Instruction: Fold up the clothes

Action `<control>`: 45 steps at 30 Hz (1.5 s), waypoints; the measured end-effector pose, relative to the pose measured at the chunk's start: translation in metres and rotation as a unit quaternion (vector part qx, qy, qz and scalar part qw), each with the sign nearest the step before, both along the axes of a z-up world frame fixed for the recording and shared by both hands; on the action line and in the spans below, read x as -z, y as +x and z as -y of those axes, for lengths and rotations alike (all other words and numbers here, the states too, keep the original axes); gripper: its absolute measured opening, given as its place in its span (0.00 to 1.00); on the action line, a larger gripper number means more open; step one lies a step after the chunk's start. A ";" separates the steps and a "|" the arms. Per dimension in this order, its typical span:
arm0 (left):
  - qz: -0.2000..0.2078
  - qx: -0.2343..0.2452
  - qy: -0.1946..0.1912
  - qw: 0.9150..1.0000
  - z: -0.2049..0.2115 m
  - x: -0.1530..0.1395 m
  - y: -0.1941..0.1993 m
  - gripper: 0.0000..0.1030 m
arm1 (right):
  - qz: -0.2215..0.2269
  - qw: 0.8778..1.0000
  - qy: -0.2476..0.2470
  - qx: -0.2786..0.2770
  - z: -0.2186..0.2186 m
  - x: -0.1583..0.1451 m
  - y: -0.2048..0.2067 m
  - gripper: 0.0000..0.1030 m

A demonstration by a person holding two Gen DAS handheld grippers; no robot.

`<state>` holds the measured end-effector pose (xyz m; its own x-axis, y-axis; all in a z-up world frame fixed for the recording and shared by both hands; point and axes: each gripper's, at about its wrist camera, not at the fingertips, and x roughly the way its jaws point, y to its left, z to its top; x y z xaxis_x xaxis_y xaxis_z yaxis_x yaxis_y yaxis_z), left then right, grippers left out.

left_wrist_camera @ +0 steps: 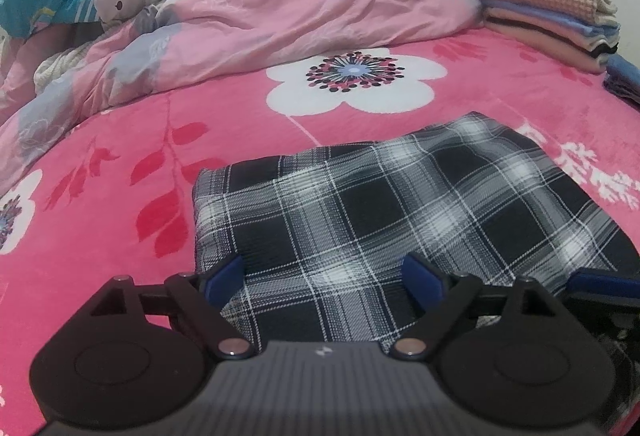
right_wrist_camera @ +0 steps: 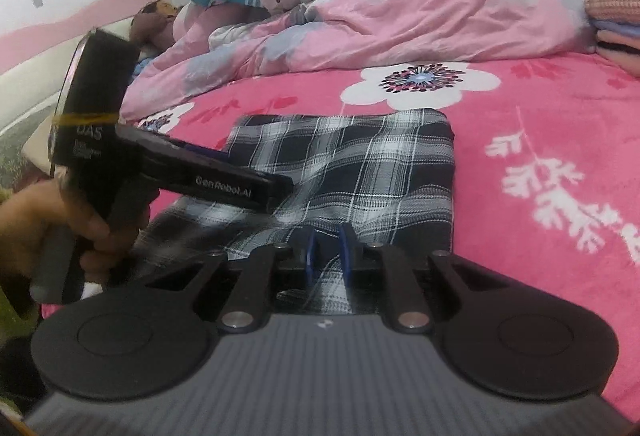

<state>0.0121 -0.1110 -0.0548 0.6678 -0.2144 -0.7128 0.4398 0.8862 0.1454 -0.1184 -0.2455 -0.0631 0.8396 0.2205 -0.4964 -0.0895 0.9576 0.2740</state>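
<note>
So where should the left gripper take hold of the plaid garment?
Judging by its pose, the near edge of the plaid garment, from the front: it lies flat and folded, and the open left gripper already straddles that edge.

plaid garment (left_wrist_camera: 400,204): woven cloth, fine ribbed texture, matt.
bed cover (left_wrist_camera: 120,140): plush fleece, soft nap.
quilt (left_wrist_camera: 280,8): thin smooth cotton-like cloth, creased, behind the plaid garment.
left gripper (left_wrist_camera: 324,276): matt black plastic, shiny metal pins, blue pads.
right gripper (right_wrist_camera: 327,256): same finish.
</note>
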 end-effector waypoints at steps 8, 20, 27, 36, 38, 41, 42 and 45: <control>0.060 0.031 -0.025 0.997 -0.024 -0.022 -0.046 0.85 | 0.051 0.999 0.009 -0.017 -0.015 -0.008 -0.035 0.13; 0.016 0.033 -0.058 0.998 -0.049 0.012 -0.049 0.91 | 0.074 0.993 0.086 -0.013 0.001 0.019 -0.075 0.19; -0.020 0.017 -0.112 0.993 -0.067 0.021 -0.035 1.00 | 0.083 0.977 0.193 0.040 0.060 0.033 -0.112 0.27; -0.042 0.019 -0.128 0.991 -0.076 0.023 -0.028 1.00 | 0.067 0.962 0.262 0.035 0.083 0.056 -0.097 0.28; -0.047 0.018 -0.128 0.990 -0.077 0.022 -0.027 1.00 | 0.068 0.959 0.274 0.035 0.087 0.059 -0.096 0.28; -0.059 0.012 -0.129 0.990 -0.077 0.017 -0.024 0.99 | 0.076 0.956 0.283 0.025 0.090 0.062 -0.095 0.28; -0.063 0.007 -0.133 0.989 -0.078 0.015 -0.023 0.98 | 0.077 0.956 0.282 0.022 0.090 0.062 -0.095 0.28; -0.071 -0.017 -0.166 0.983 -0.089 0.009 -0.018 0.97 | 0.077 0.957 0.279 0.015 0.090 0.062 -0.093 0.29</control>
